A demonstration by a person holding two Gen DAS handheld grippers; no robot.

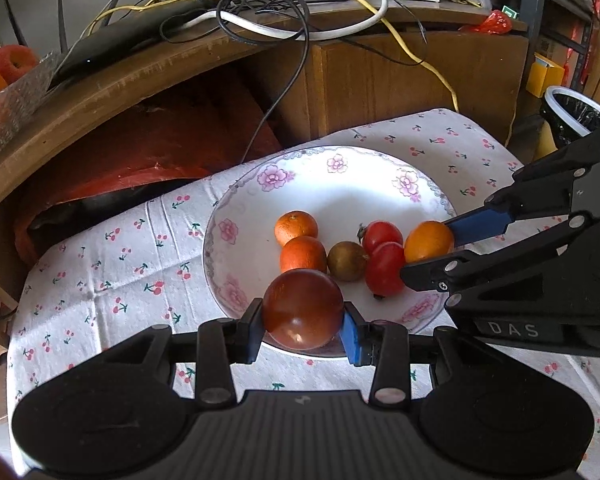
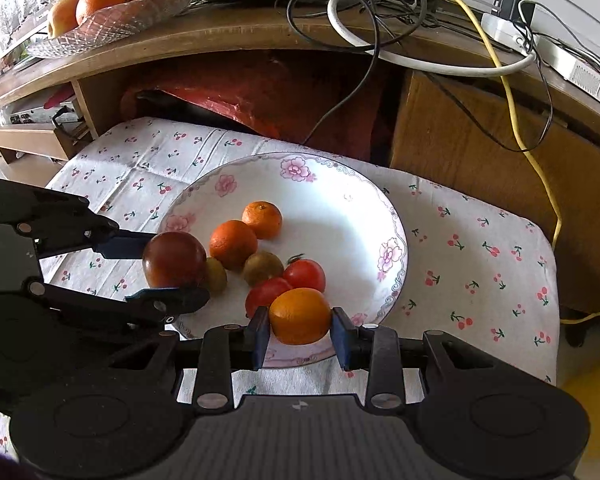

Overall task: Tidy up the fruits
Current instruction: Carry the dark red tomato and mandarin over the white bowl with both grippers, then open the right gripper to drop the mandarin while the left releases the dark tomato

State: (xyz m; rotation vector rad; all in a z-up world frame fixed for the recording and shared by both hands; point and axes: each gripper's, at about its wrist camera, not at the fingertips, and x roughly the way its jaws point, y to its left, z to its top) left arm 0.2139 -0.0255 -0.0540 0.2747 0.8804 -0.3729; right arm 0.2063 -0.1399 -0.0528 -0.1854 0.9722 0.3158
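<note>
Nearest the left wrist camera, the left gripper (image 1: pixel 303 322) has its fingers pinching a dark red-brown tomato (image 1: pixel 303 309), held at the six o'clock rim of the flowered plate (image 1: pixel 340 168); whether it hangs just above the rim or rests on it I cannot tell. From the other side, the right gripper (image 2: pixel 300 330) has its fingers set to either side of an orange (image 2: pixel 300 315) at its own six o'clock edge of the plate — the left pad looks to touch the skin, while a thin gap shows at the right pad, so the grip seems light or only now forming. Further in, toward the plate's centre, lie two red tomatoes (image 2: pixel 296 282) touching each other, a brownish-green kiwi-like fruit (image 2: pixel 263 267) just beside them, a second one half hidden behind the dark tomato, and two small mandarins (image 2: pixel 247 229) side by side. The plate sits on a cherry-print cloth (image 2: pixel 480 248) covering the tabletop; beyond, at twelve o'clock, a wooden shelf carries cables and, at ten o'clock, a glass bowl (image 2: pixel 112 26) of oranges and apples. The step in hand looks like sorting — both grippers are at a fruit at once. Next, each fruit wants carrying clear of its neighbours to its group, with the right-hand pinch firmed up first so the orange does not roll.
</note>
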